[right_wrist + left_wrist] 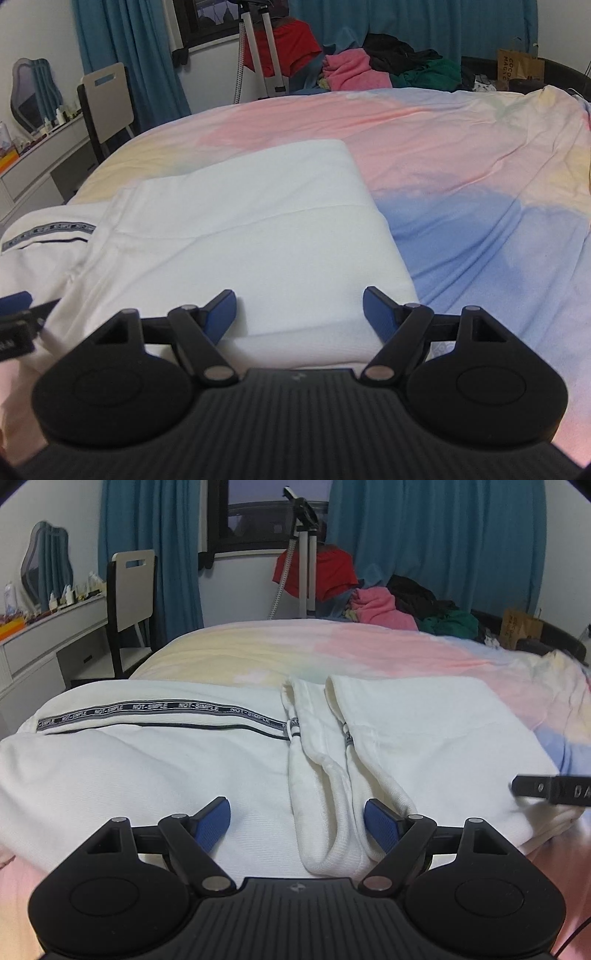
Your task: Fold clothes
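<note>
A white garment [147, 760] with a dark lettered stripe [155, 710] lies spread flat on the bed. Its two sleeve cuffs [325, 812] are folded in over its middle. My left gripper [297, 821] is open, its blue pads either side of the cuffs at the near edge, holding nothing. My right gripper [299, 314] is open over the garment's right folded part [258, 236], near its front edge, empty. The right gripper's finger also shows in the left wrist view [550, 788] at the garment's right edge. The left gripper's finger shows in the right wrist view [14, 317].
The bed has a pastel pink, blue and yellow sheet [461, 177]. A pile of clothes [399, 602] lies at its far side by a tripod stand [306, 572]. A chair [129, 602] and a white dresser [44, 635] stand at left. A paper bag [519, 68] is far right.
</note>
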